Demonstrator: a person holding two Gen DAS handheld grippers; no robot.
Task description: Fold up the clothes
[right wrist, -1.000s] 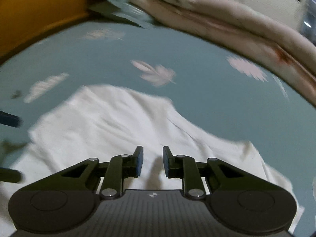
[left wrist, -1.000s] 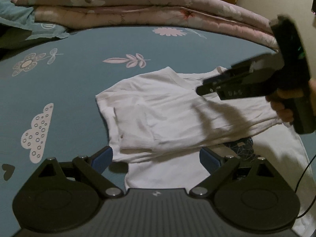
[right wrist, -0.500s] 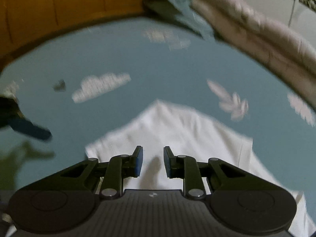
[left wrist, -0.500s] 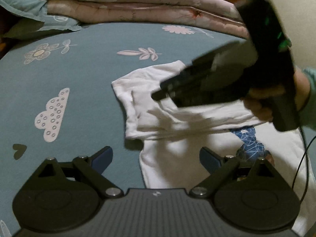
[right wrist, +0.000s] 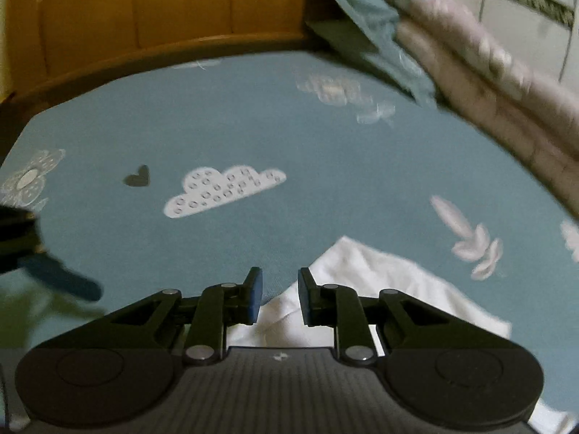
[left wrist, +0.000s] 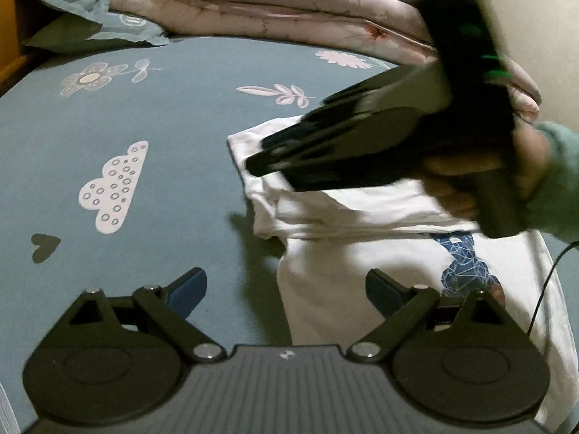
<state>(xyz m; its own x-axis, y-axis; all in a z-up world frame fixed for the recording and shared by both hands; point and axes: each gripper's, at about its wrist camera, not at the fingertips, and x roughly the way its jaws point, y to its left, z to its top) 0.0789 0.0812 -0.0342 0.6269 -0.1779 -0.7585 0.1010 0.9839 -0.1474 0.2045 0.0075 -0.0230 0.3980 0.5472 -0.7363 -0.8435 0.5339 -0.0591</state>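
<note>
Right gripper (right wrist: pixel 277 294) jaws narrow, empty, over white cotton T-shirt (left wrist: pixel 362 278) corner; left gripper (left wrist: pixel 286 289) jaws wide, empty. Pinch folded edge at 12 o'clock, both layers.

A: How many shirts are on the bed?
B: One white shirt (left wrist: pixel 380 275).
A: And grabber tools?
B: Two. The left gripper (left wrist: pixel 286 291) and the right gripper (right wrist: pixel 277 296).
A: How many cloud pictures on the blue sheet (left wrist: pixel 173 195)?
B: One cloud (left wrist: pixel 114 188) and one little heart (left wrist: pixel 43 247).
</note>
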